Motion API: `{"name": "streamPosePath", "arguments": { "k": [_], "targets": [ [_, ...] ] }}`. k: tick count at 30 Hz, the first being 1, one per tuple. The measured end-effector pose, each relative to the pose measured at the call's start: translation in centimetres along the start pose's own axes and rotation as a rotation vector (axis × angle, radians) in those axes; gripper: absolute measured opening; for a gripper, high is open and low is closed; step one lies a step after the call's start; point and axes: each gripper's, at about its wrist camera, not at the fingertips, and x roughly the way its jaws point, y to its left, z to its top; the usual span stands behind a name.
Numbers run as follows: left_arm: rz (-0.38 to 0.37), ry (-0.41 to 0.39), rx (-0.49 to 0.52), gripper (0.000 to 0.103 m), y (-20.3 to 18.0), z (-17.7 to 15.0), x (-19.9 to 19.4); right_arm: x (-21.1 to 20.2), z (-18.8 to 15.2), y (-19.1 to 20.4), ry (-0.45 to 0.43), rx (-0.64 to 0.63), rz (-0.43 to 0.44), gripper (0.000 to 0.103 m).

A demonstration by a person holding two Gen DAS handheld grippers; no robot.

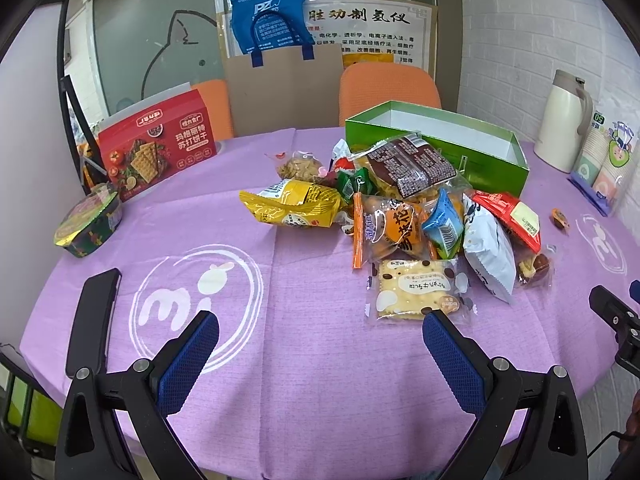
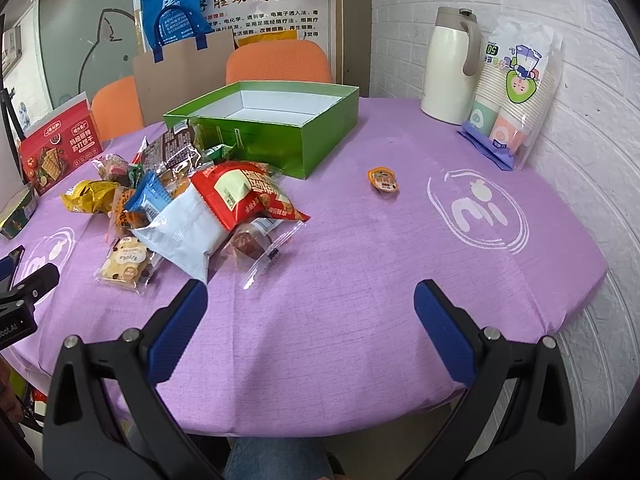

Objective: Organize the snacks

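Both my left gripper [image 1: 320,334] and right gripper [image 2: 310,302] hang spread and empty. The snack pile [image 1: 400,208] leans against the green box [image 1: 480,160]; slick, overlapping wrappers could slip or drag neighbours.

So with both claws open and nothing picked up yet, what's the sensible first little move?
Probably ease the left gripper forward onto the cracker packet: it lies nearest, flat at the pile's edge, and the green box behind is empty.
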Motion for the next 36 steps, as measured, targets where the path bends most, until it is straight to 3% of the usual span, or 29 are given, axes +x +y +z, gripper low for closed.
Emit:
{"name": "streamPosePath", "arguments": {
  "k": [26,31,36],
  "targets": [
    [-0.009,0.031,0.006,0.103,-0.3,0.5,1.2,1.6,0.2,0.1,0.03,-0.009,0.015,0.103],
    [-0.068,0.053,0.018,0.103,-0.4,0.8,2.0,2.2,0.5,-1.0,0.026,-0.005,0.097,0.103],
    [-0.175,0.108,-0.011,0.103,-0.4,1.4,3.1,3.4,1.2,-2.1,0.034,0.029,0.16,0.103]
  ]
}}
